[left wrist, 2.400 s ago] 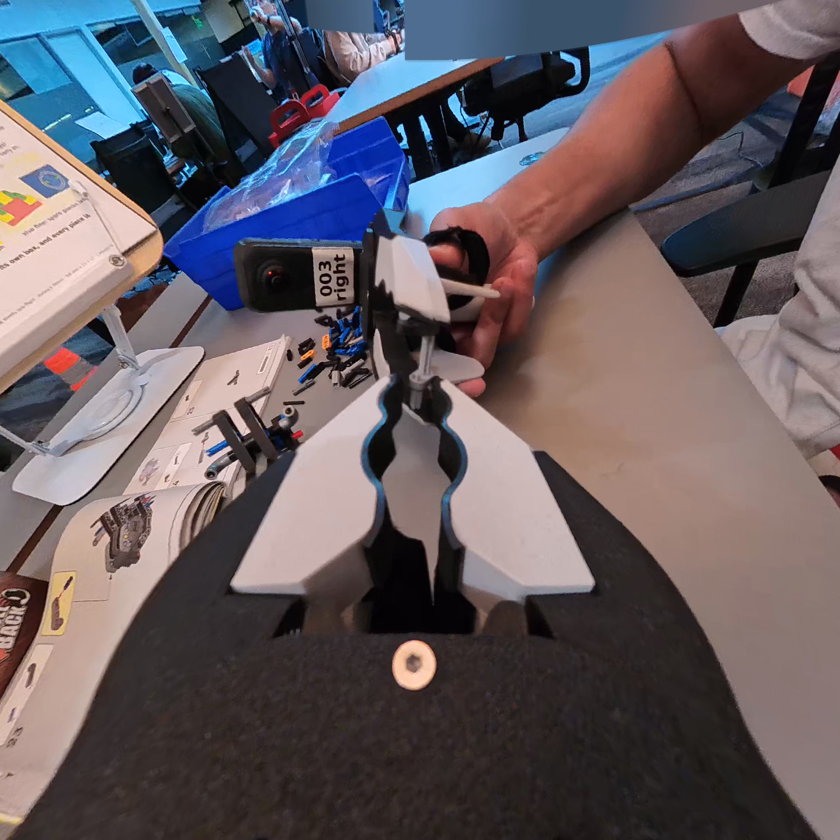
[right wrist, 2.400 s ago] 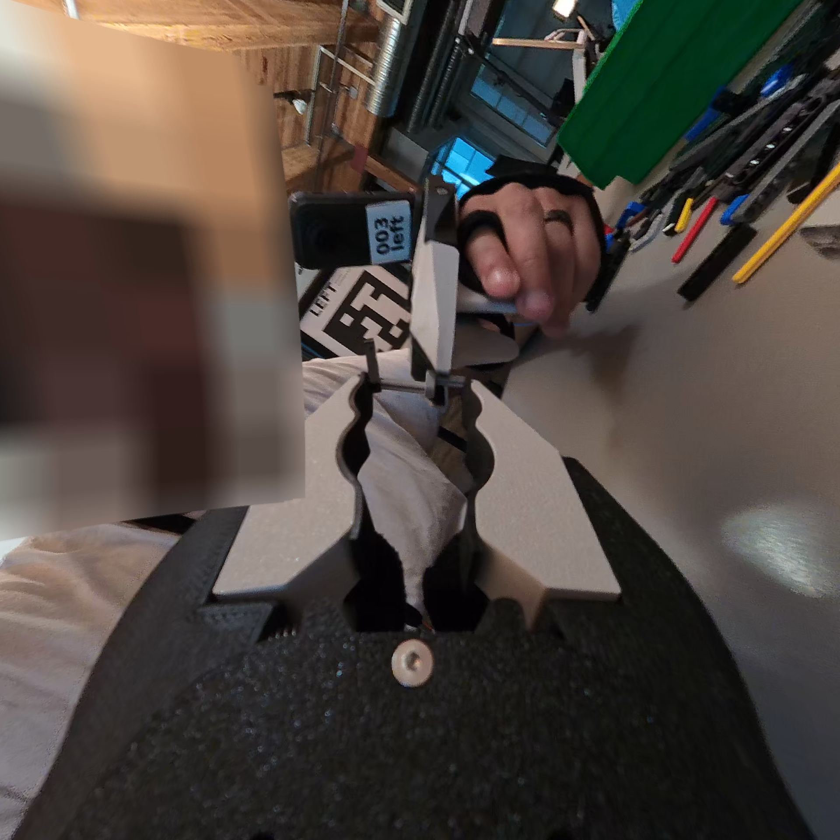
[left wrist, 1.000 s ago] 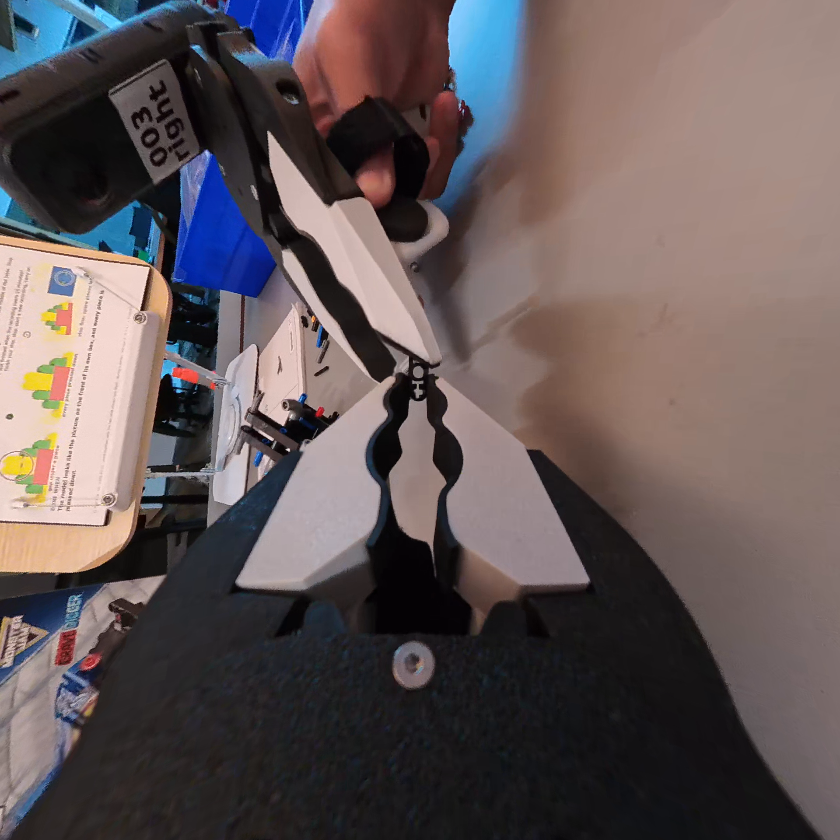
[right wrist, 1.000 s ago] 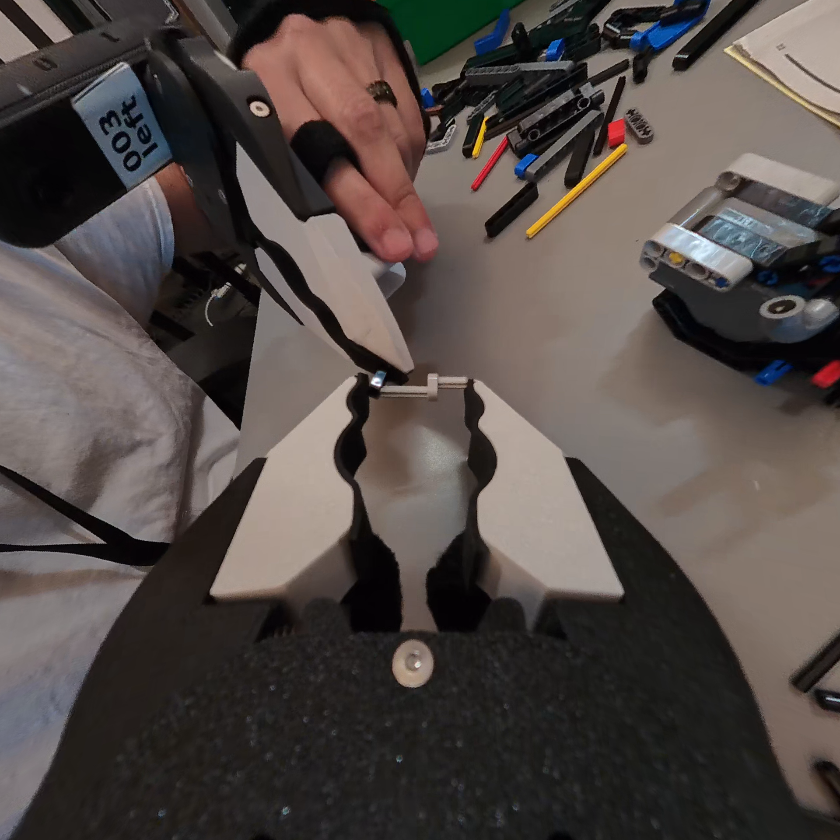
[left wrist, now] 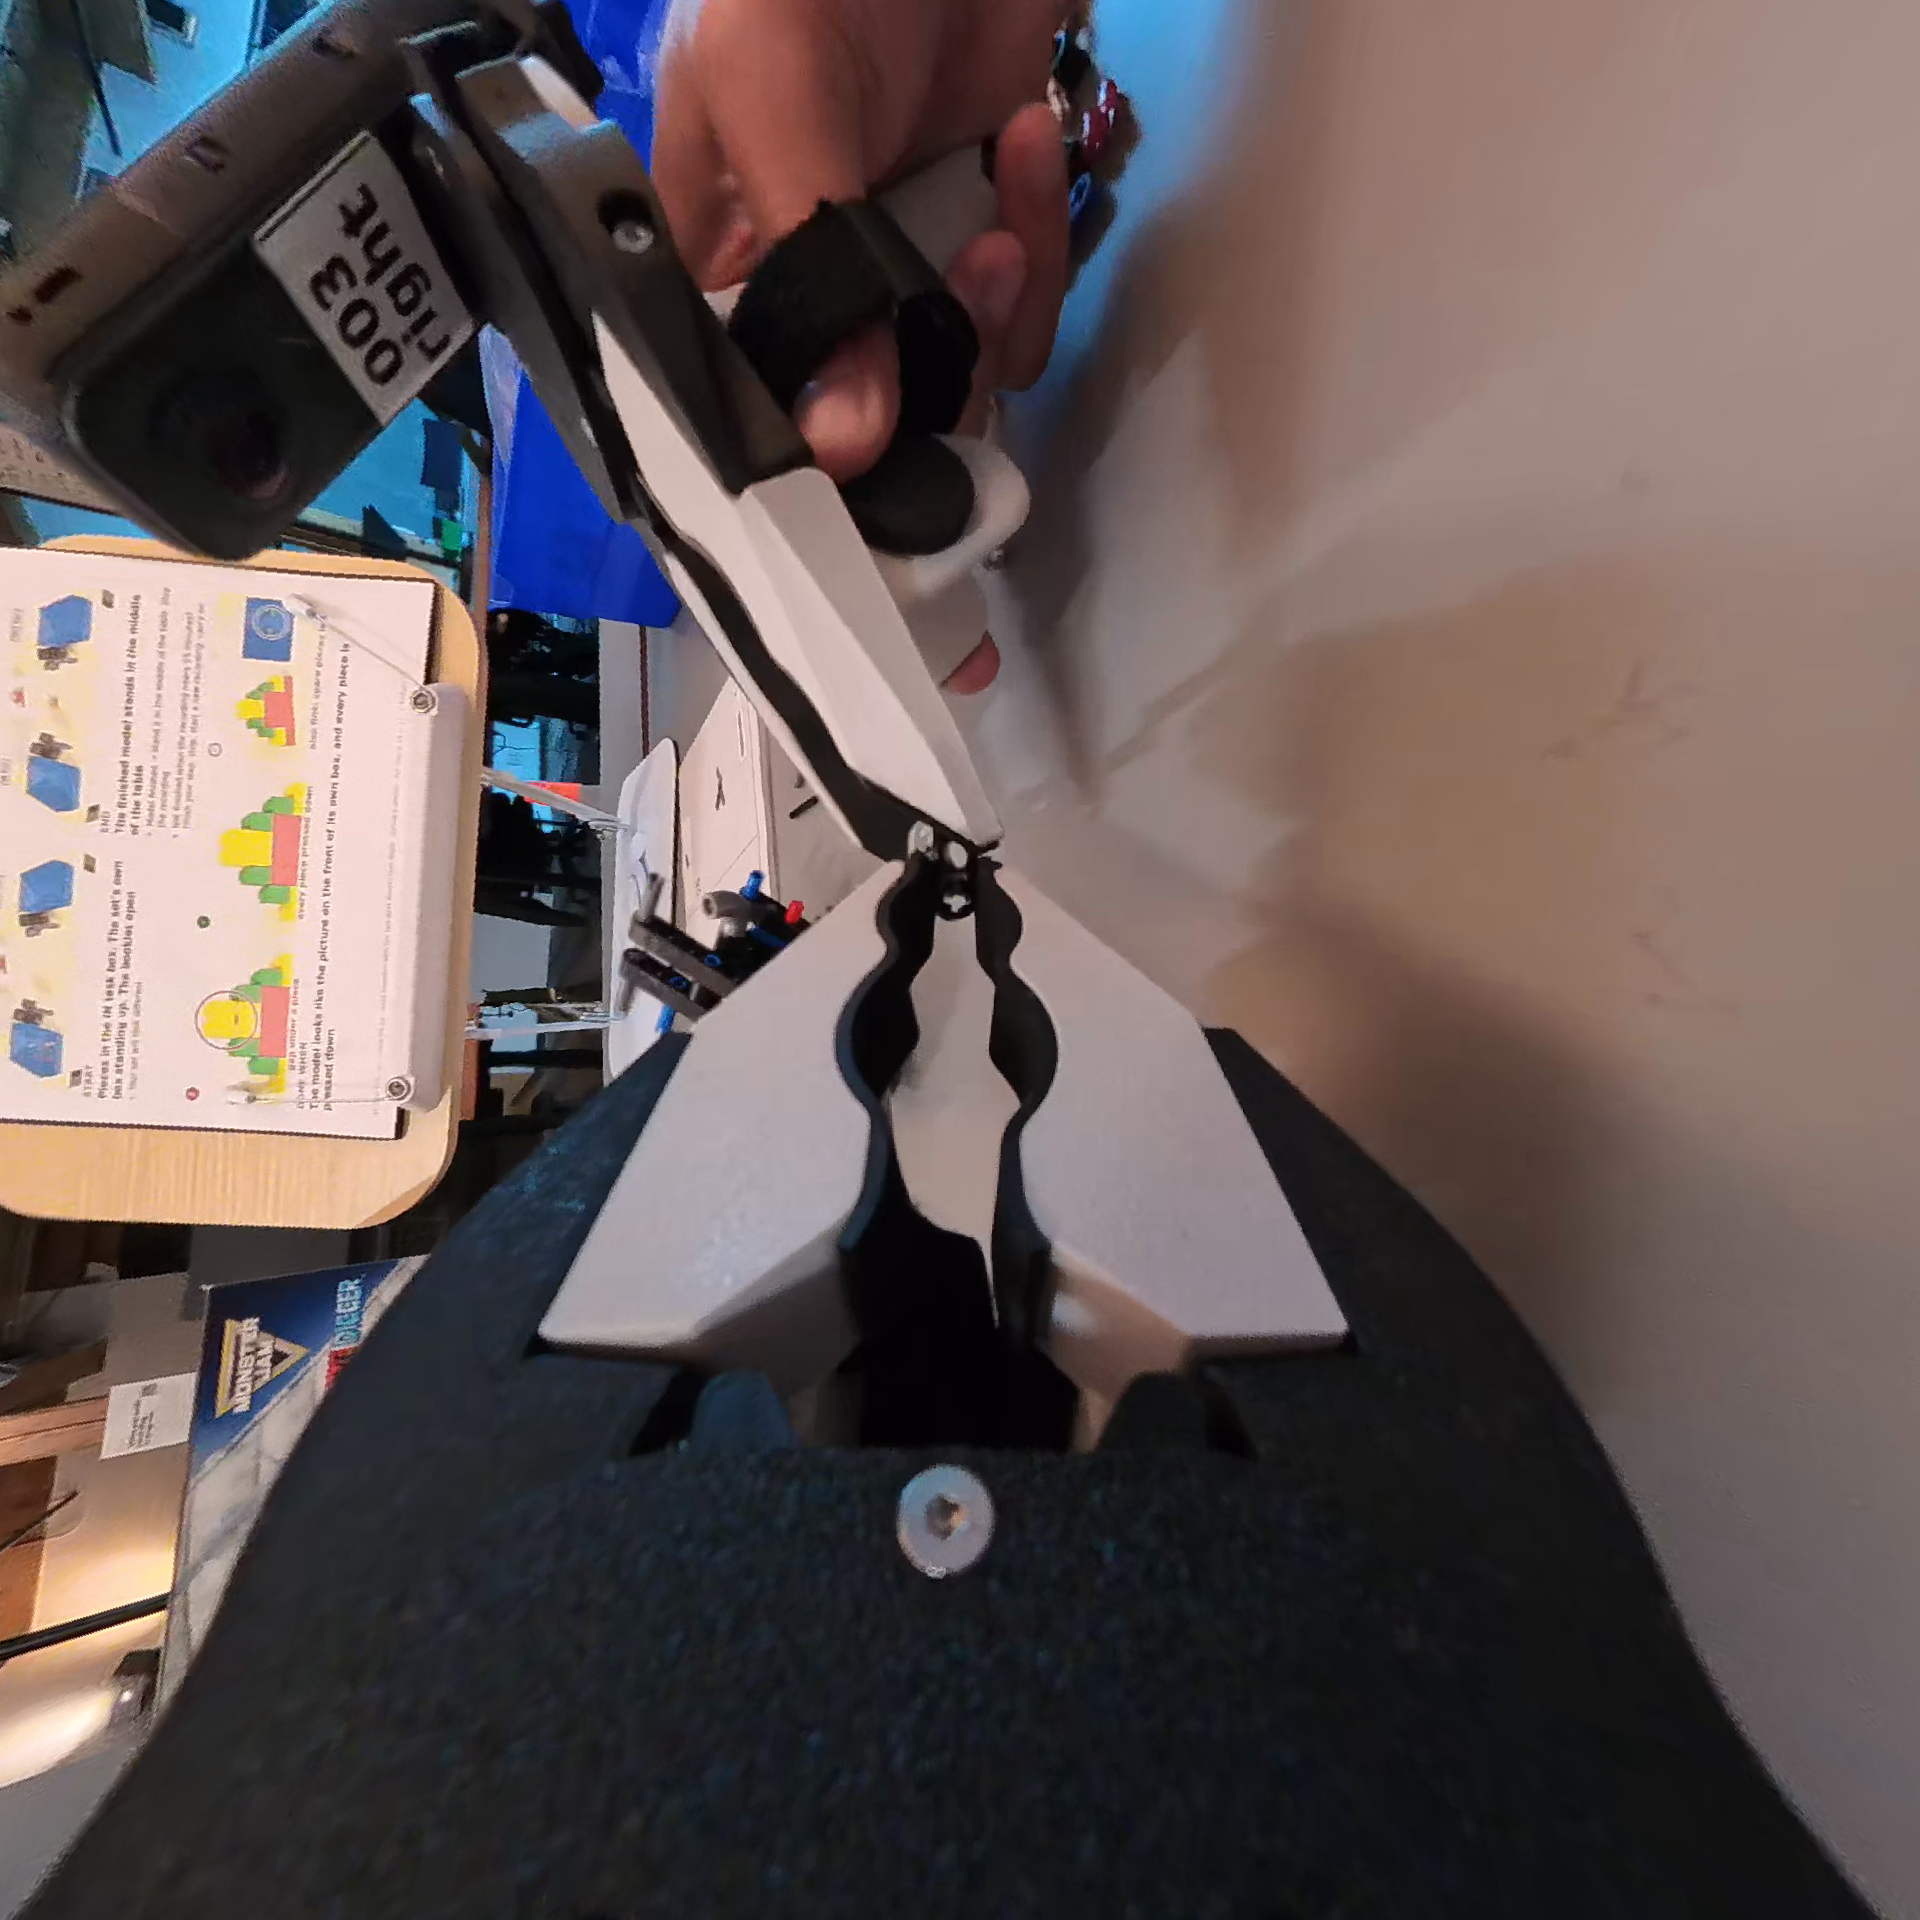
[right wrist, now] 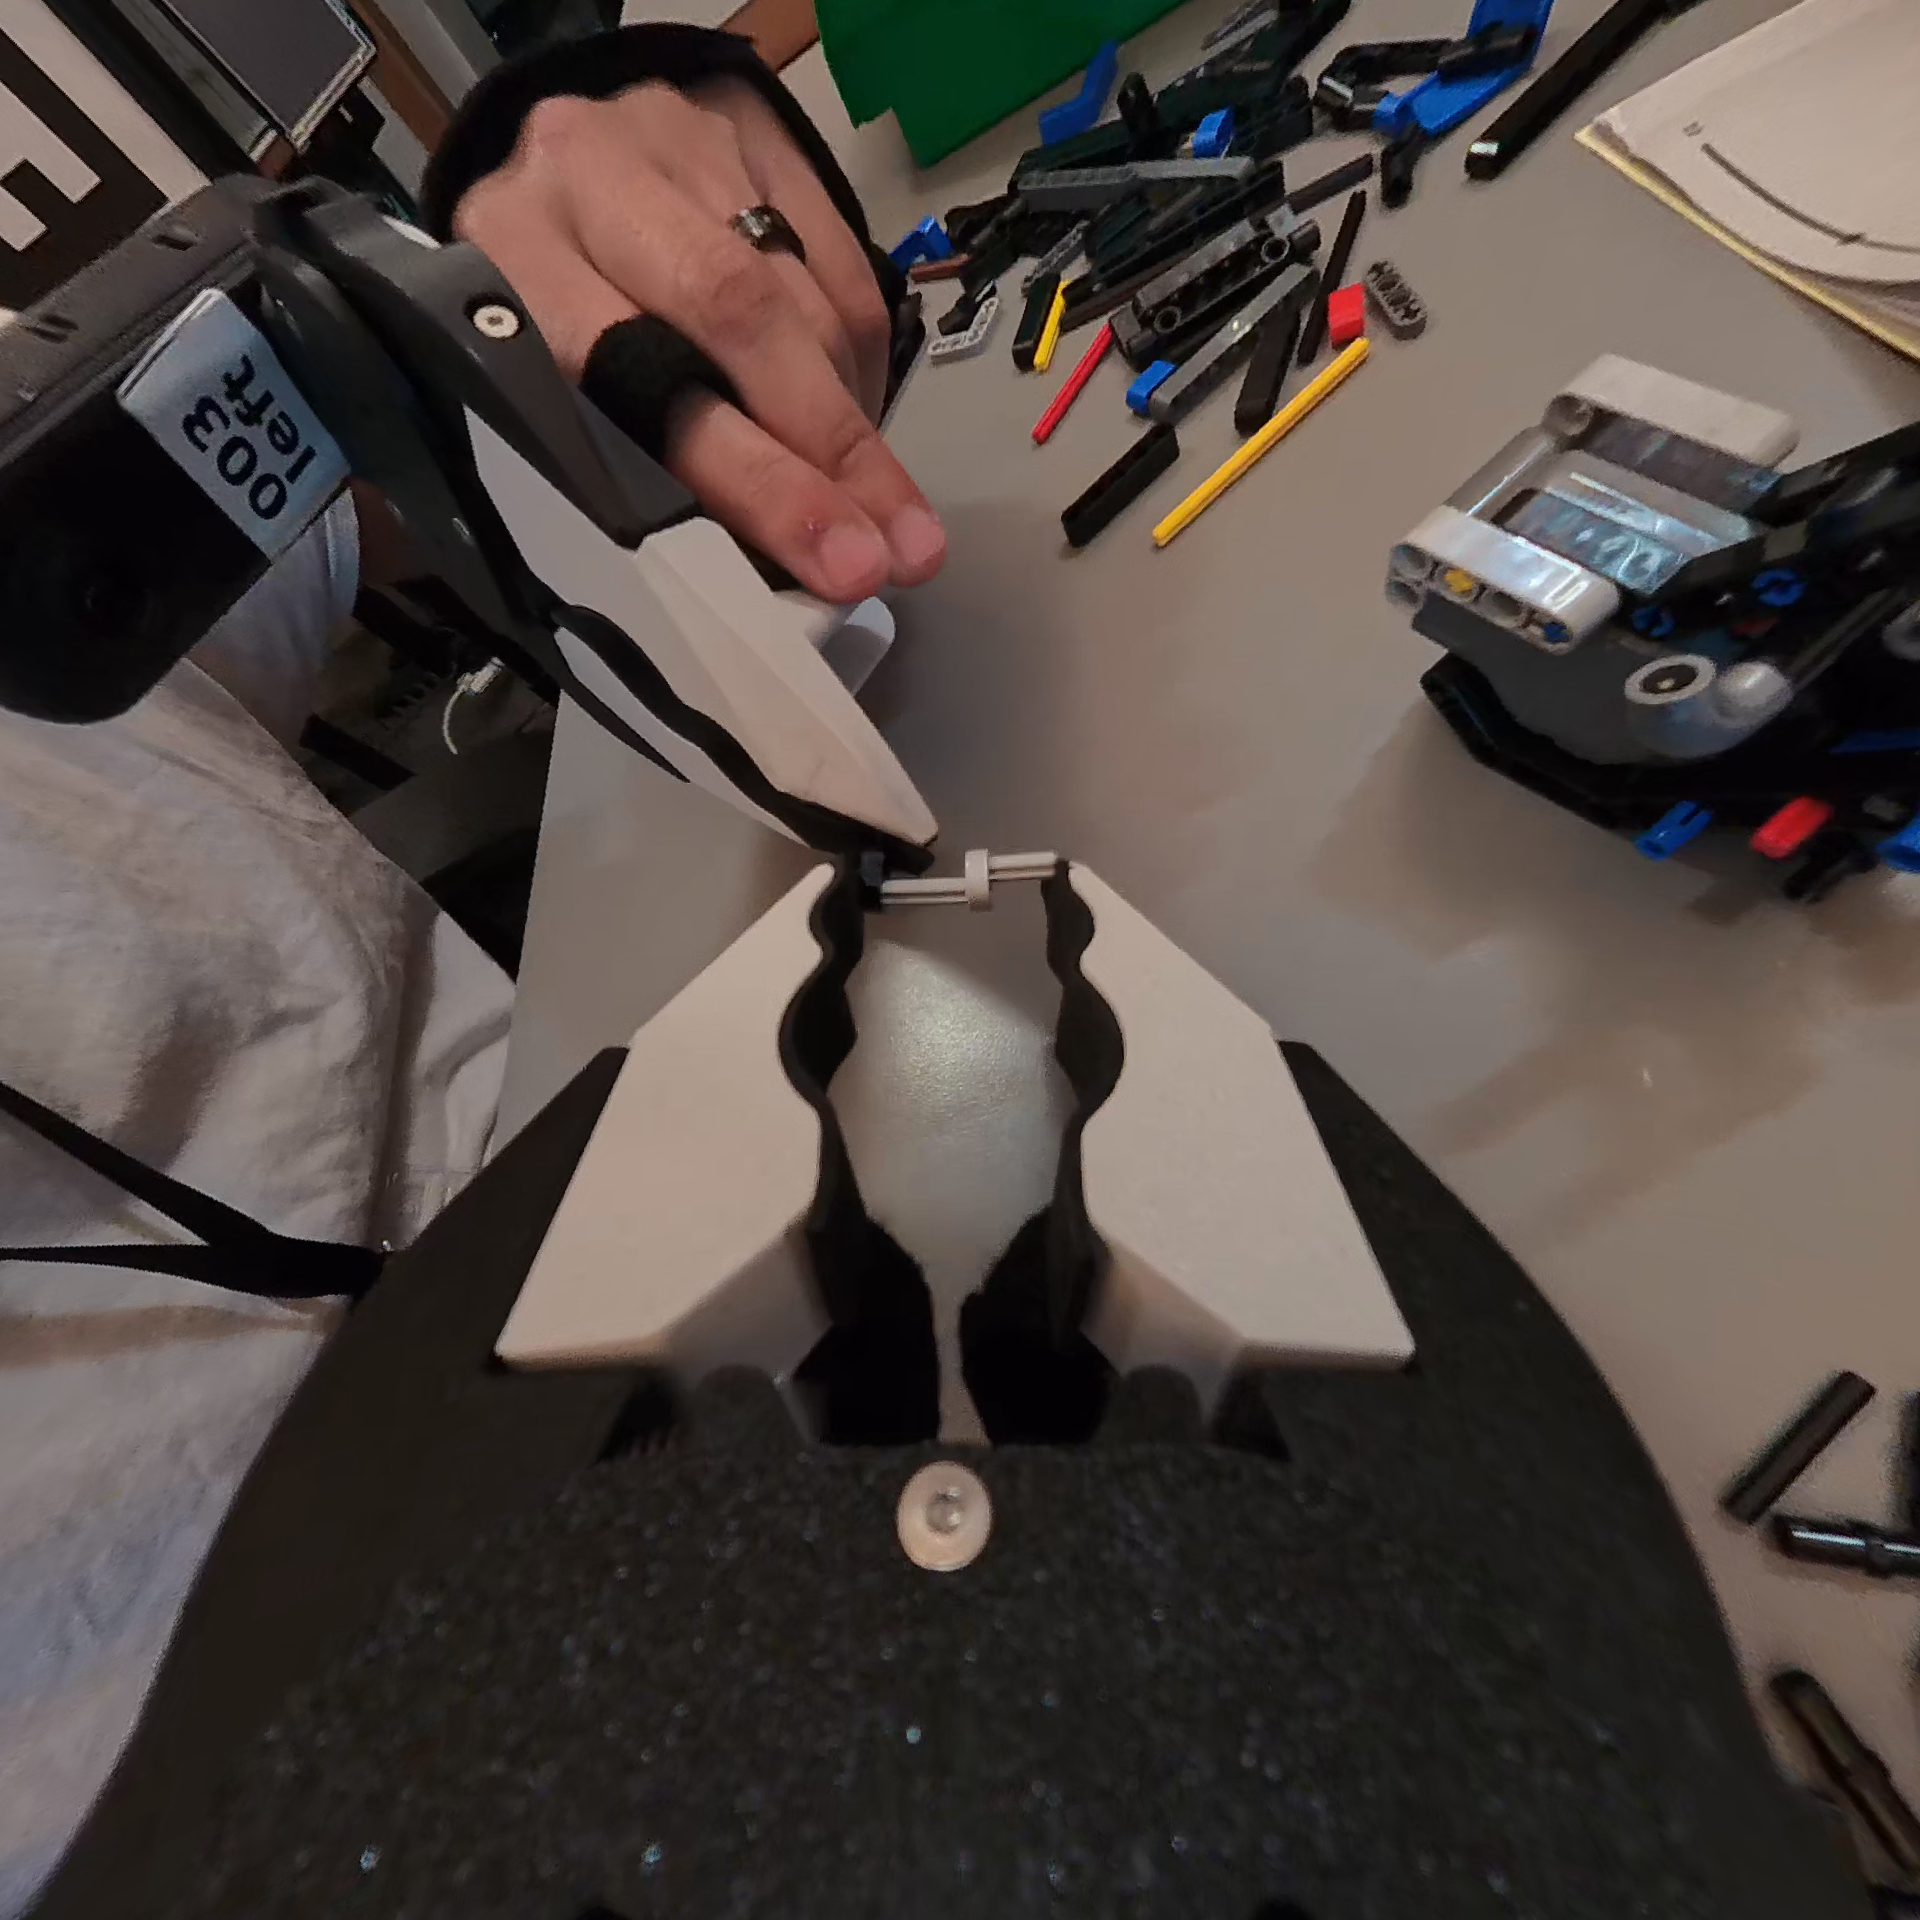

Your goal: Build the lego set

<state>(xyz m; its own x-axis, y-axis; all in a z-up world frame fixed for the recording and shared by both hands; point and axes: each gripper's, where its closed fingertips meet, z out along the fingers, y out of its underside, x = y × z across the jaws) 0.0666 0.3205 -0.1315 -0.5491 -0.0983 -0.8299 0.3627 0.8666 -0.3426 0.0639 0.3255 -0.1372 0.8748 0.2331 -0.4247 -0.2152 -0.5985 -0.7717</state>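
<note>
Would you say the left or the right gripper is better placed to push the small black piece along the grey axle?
Left. The left gripper pinches the black piece at the axle end; the right gripper spans the axle lengthwise, steadying it.

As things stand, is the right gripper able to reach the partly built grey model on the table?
Probably yes, but not to grasp it. The table between the right gripper and the grey model looks bare. However, its fingers already pinch a light grey axle, whose other end the left gripper touches.

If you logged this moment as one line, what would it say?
right gripper: jaws clamp grey axle endwise | left gripper: jaws pinch black piece at axle's end | both above table | model: untouched
</note>
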